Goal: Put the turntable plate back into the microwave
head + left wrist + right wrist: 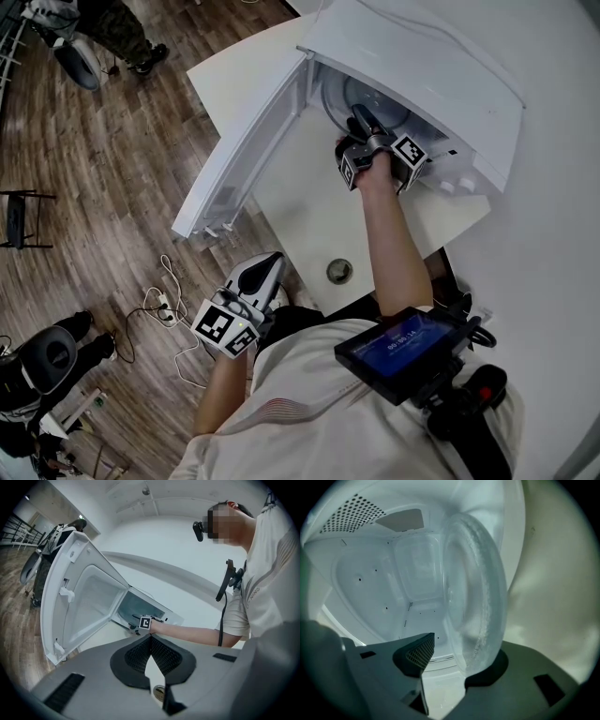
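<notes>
The microwave (441, 75) stands on the white table (309, 220), door (246, 141) swung wide to my left. My right arm reaches into its cavity, the right gripper (364, 120) parted around the glass turntable plate (478, 597), one pad clear of it. My left gripper (267, 272) hangs closed and empty off the table's edge.

A white desk (305, 202) runs from the top centre down to mid-frame in the head view. The microwave (422, 66) stands on it at upper right, its door swung out leftward. A small round metal piece (339, 271) lies near the desk's lower edge. The wooden floor (94, 187) fills the left, with white cables (164, 305) on it.
</notes>
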